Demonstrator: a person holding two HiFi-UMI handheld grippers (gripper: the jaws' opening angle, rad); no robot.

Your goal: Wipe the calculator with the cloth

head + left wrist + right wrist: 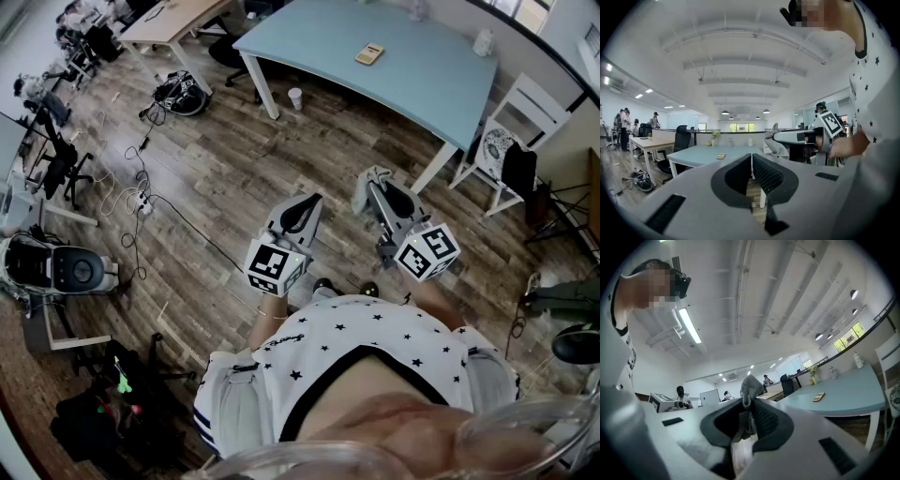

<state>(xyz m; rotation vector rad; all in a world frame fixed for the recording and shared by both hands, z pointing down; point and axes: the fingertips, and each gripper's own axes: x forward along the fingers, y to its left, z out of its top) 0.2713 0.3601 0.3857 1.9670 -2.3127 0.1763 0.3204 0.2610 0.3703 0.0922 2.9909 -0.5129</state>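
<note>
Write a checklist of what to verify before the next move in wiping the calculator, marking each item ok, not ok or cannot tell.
1. Cloth clamped in right tool: ok.
2. Left tool free, jaws together on nothing: ok.
3. Calculator lying flat on table: ok.
4. Tools within reach of it: not ok; both are held well short of the table.
5. Floor route free: cannot tell; a cup stands by one table leg.

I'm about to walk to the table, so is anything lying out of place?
Yes: a white cup stands on the floor by the table leg, and loose cables sprawl across the floor at left.
</note>
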